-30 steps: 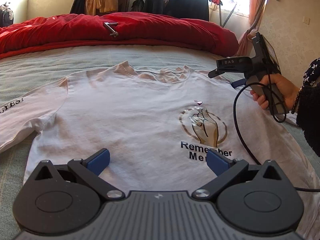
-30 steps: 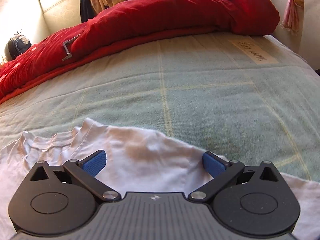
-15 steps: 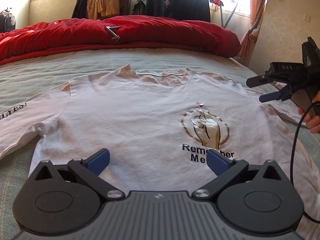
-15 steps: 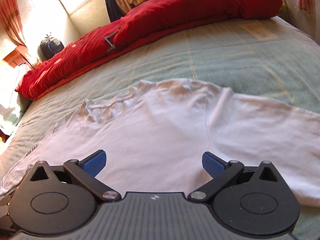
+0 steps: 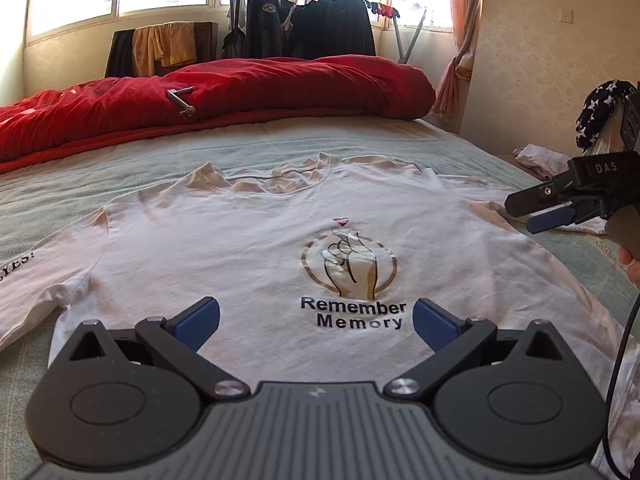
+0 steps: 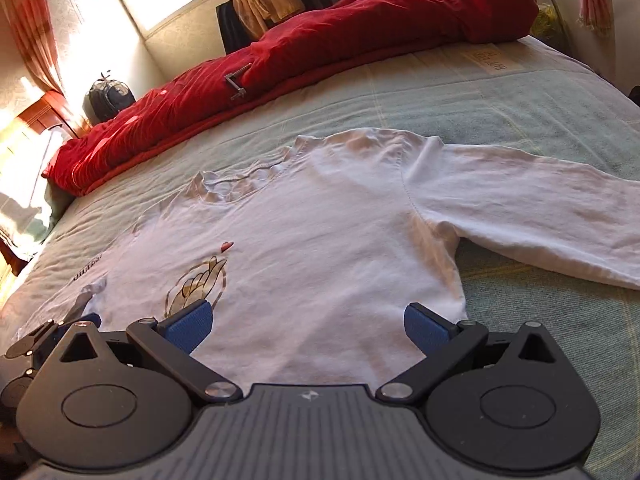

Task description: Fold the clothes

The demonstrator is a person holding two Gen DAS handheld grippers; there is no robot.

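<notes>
A white shirt (image 5: 256,256) lies flat, print up, on a green bed (image 5: 120,164), sleeves spread toward both sides. Left gripper (image 5: 316,320) and right gripper (image 6: 306,322), jaws apart and empty, hover over its lower half. A red quilt (image 5: 224,88) lines the far edge.

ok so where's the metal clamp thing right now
In both wrist views the metal clamp lies on the red duvet bunched along the far end of the bed, beyond the white t-shirt's collar and left of centre.
</notes>
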